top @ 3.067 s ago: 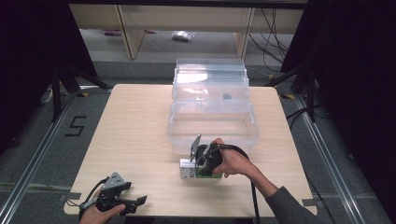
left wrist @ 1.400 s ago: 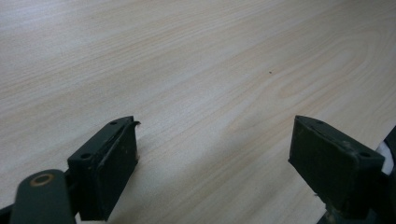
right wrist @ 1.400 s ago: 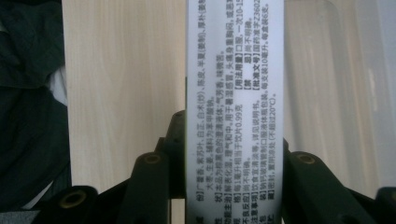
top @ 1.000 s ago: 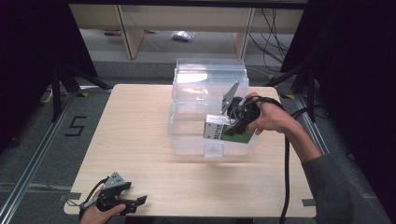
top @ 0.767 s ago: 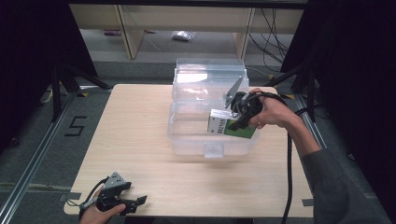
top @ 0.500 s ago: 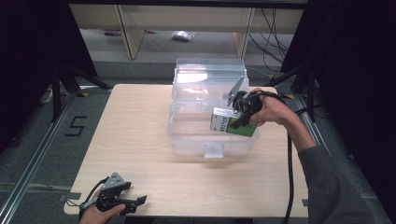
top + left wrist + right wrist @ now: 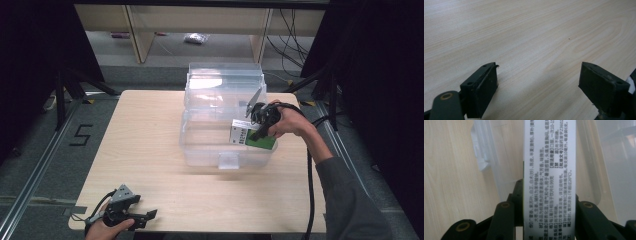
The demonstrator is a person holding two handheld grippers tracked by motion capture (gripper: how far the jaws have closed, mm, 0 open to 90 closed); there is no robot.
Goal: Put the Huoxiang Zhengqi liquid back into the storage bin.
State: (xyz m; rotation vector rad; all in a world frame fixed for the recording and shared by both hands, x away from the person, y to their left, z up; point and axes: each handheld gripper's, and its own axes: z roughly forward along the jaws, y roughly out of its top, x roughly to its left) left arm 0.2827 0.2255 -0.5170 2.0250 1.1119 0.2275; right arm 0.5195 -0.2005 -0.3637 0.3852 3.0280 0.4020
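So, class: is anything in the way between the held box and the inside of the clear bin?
Nothing visible: the right claw holds the box over the lidless clear bin, whose inside looks bare below it.

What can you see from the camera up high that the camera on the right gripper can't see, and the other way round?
High view alone: the whole table, the person's right hand, and the left gripper resting open near the front edge. Right gripper view alone: the small printed text on the box's white side, and the jaws pressing both sides of it. Both: the right gripper holding the green and white box over the clear plastic bin.
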